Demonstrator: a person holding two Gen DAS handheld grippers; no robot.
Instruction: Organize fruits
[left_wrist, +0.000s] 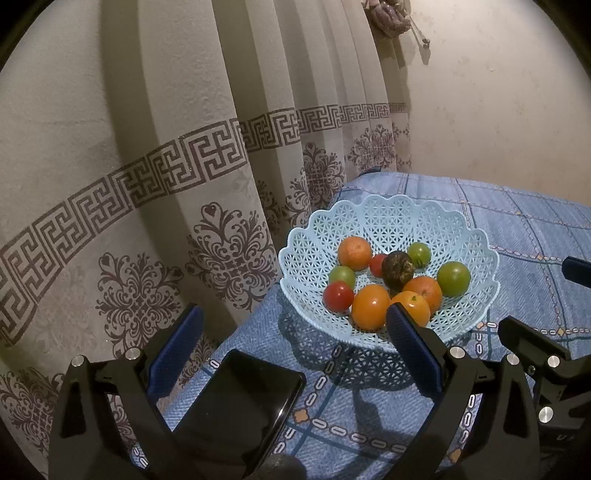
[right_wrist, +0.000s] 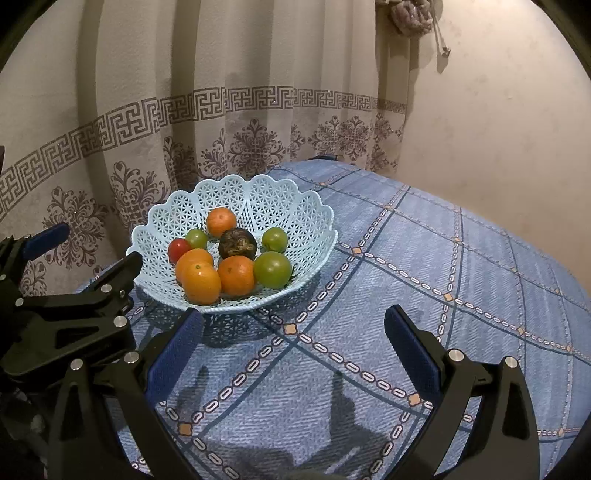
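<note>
Fruit basket beyond the empty, spread right claw

Supporting surface: a table or similar flat top, fully covered by a blue tablecloth printed with a grid of dark lines and white chain-link bands with small tan diamonds. The cloth hangs over the far edge, close to the patterned curtain. Items resting directly on the cloth: one pale blue lattice plastic basket with a scalloped rim, standing upright near the far left corner; one flat black object, possibly a phone, lying at the near left edge.
</note>
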